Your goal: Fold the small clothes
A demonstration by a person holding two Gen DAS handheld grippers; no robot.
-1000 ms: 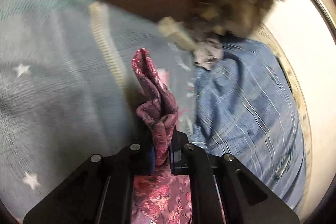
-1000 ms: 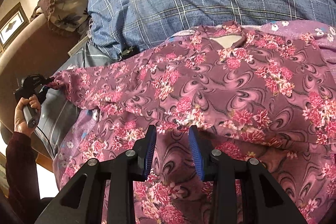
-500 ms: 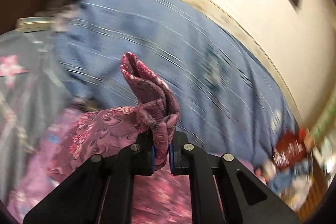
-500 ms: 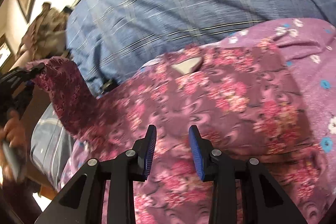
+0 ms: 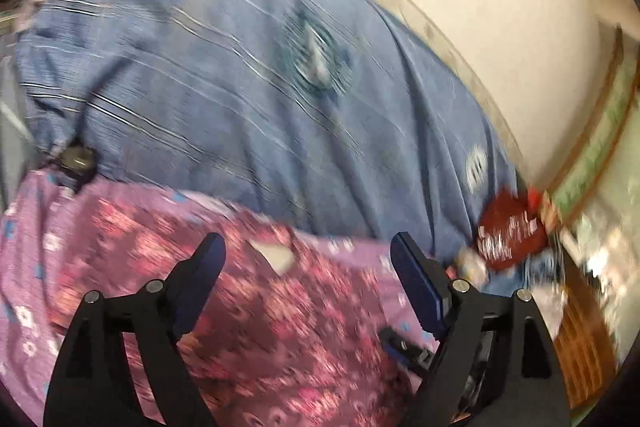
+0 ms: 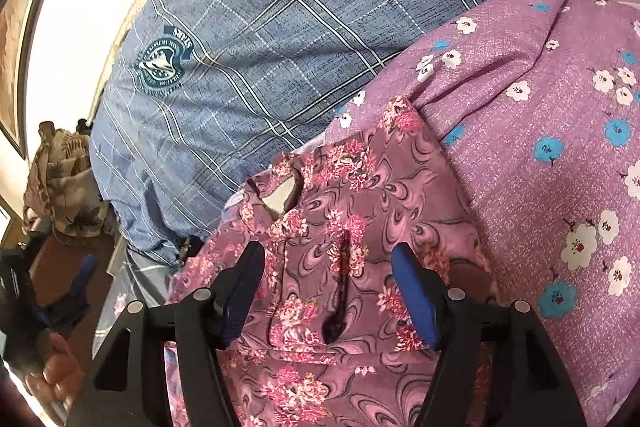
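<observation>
Your left gripper (image 5: 304, 259) and right gripper (image 6: 328, 267) are both spreading their fingers, empty, above the maroon floral garment (image 6: 360, 195), which lies lengthwise on the purple flowered sheet (image 6: 560, 147), neckline toward the blue plaid pillow (image 6: 280, 27).

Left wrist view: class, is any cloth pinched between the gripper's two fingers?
No. The left gripper is opening, its fingers spread apart with the pink floral garment lying loose beneath them.

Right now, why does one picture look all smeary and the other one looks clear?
Left wrist view: the blanket and the flowery top are streaked with motion blur, while the left gripper, its jaws opening, looks sharp. Right wrist view: the top and the blanket's checks are crisp. Both views bend at the edges.
</observation>
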